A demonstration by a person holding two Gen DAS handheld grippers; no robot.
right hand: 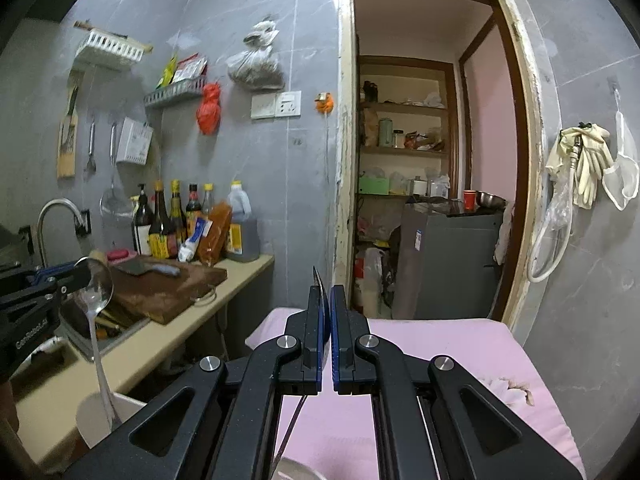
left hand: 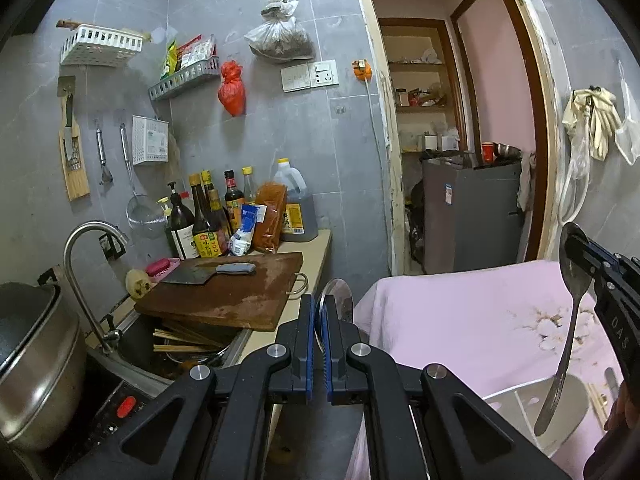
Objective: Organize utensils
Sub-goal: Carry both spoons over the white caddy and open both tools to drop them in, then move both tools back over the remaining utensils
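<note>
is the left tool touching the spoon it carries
Touching. The right wrist view shows the left tool clamped on the spoon at its bowl, handle hanging down; the left view shows the bowl pinched between its pads.

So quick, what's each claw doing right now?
Left claw: closed on a spoon.
Right claw: closed on another spoon.

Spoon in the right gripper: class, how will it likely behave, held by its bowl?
The spoon looks like polished metal, so probably stiff but slippery. The right gripper pinches only its bowl, handle hanging down, so it may pivot.
</note>
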